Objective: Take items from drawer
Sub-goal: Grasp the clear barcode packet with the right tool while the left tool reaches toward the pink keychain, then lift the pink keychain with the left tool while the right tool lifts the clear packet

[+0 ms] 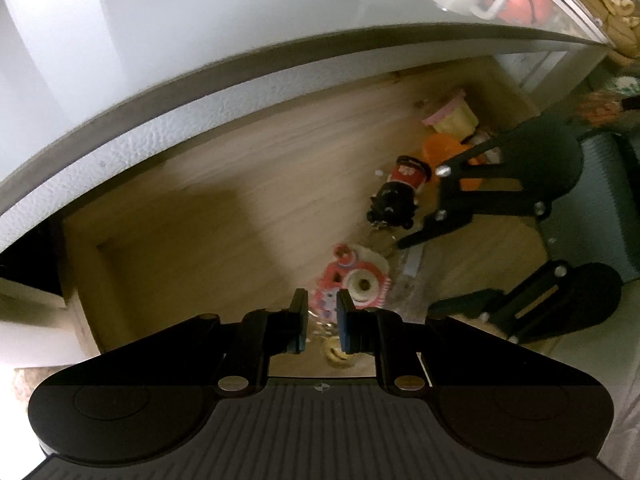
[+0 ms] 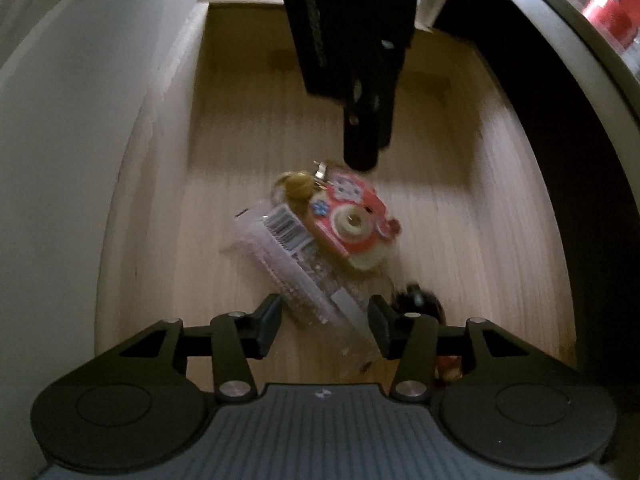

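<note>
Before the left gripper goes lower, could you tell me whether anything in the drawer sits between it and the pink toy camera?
Nothing visible does. The left gripper hangs open just above the pink toy camera, with only air between. The clear packet lies beside and partly under it, nearer the right gripper.

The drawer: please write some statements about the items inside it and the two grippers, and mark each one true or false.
1. The drawer is open. True.
2. The left gripper is above the pink toy camera. True.
3. The right gripper is shut. False: its jaws stand wide apart.
4. The toy camera lies alone at the back of the drawer. False: it partly overlaps a clear packet.
5. A black and red figurine lies in the drawer. True.
</note>
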